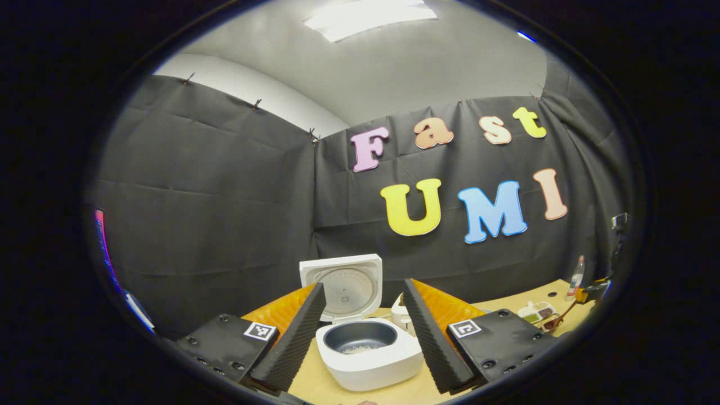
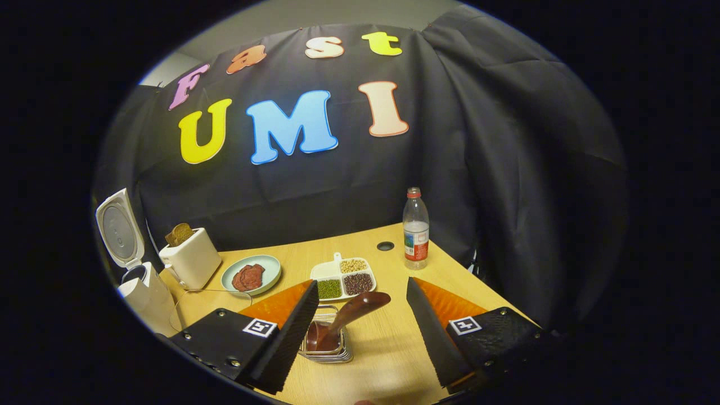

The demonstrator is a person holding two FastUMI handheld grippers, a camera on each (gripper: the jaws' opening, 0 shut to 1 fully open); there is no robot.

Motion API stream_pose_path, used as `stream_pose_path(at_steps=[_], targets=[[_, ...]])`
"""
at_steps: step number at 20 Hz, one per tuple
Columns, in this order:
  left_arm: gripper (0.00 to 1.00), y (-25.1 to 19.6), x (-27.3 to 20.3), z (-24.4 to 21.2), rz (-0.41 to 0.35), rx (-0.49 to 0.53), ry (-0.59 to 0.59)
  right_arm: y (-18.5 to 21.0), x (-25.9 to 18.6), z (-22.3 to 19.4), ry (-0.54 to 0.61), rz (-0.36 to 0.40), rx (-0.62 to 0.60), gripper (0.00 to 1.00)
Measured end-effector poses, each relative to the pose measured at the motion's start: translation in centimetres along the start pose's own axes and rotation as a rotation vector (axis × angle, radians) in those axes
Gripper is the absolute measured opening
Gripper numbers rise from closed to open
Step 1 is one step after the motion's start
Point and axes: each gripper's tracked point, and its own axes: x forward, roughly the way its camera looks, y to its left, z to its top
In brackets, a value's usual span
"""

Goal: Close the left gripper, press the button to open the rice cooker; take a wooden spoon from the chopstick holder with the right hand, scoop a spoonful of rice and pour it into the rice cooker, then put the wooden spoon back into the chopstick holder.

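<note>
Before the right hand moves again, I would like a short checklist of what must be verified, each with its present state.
1. Rice cooker lid is open: ok, the lid stands up behind the pot.
2. Rice is in the inner pot: ok, a small pale heap lies at the bottom.
3. Wooden spoon is back in the chopstick holder: ok, its bowl end sits inside and the other end leans out.
4. Right tool has let go of the spoon: ok, its fingers are spread apart and touch nothing.
5. Left tool is free: ok, open in front of the cooker.
6. Spilled rice on the table: cannot tell.
</note>
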Motion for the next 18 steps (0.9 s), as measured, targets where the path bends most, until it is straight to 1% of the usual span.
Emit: stream_pose_path(at_steps=[4, 8, 9, 10, 11, 13, 14, 15, 16, 17, 18], targets=[[0.99, 0.5, -0.8, -0.1, 0.009, 0.005, 0.002, -0.1, 1.5, -2.4, 0.090, 0.016, 0.072, 0.96], [0.99, 0.5, -0.8, -1.0, 0.010, -0.005, 0.025, 0.7, 2.7, -4.1, 0.159, 0.036, 0.092, 0.95], [0.99, 0.6, -0.8, -1.1, 0.012, -0.009, 0.028, 0.8, 3.1, -4.1, 0.171, 0.033, 0.095, 0.87], [0.99, 0.7, -0.8, -1.3, 0.013, -0.010, 0.031, 1.3, 3.1, -4.4, 0.187, 0.047, 0.105, 0.72], [0.99, 0.9, -0.7, -1.4, 0.016, -0.009, 0.033, 1.6, 3.3, -4.6, 0.202, 0.057, 0.115, 0.72], [0.99, 1.2, -0.7, -1.7, 0.021, -0.003, 0.039, 1.6, 3.4, -4.5, 0.213, 0.052, 0.136, 0.71], [0.99, 1.4, -0.7, -1.9, 0.024, -0.003, 0.042, 1.8, 3.6, -4.7, 0.224, 0.058, 0.150, 0.47], [0.99, 1.6, -0.7, -1.9, 0.026, -0.006, 0.043, 2.3, 3.6, -5.0, 0.242, 0.071, 0.161, 0.45], [0.99, 1.8, -0.6, -2.0, 0.028, -0.011, 0.044, 2.6, 2.9, -4.7, 0.241, 0.080, 0.177, 0.47], [0.99, 2.0, -0.5, -2.0, 0.030, -0.014, 0.044, 2.9, 3.5, -4.7, 0.248, 0.074, 0.191, 0.33], [0.99, 2.2, -0.5, -2.1, 0.034, -0.015, 0.043, 3.2, 3.1, -4.4, 0.247, 0.079, 0.205, 0.20]])
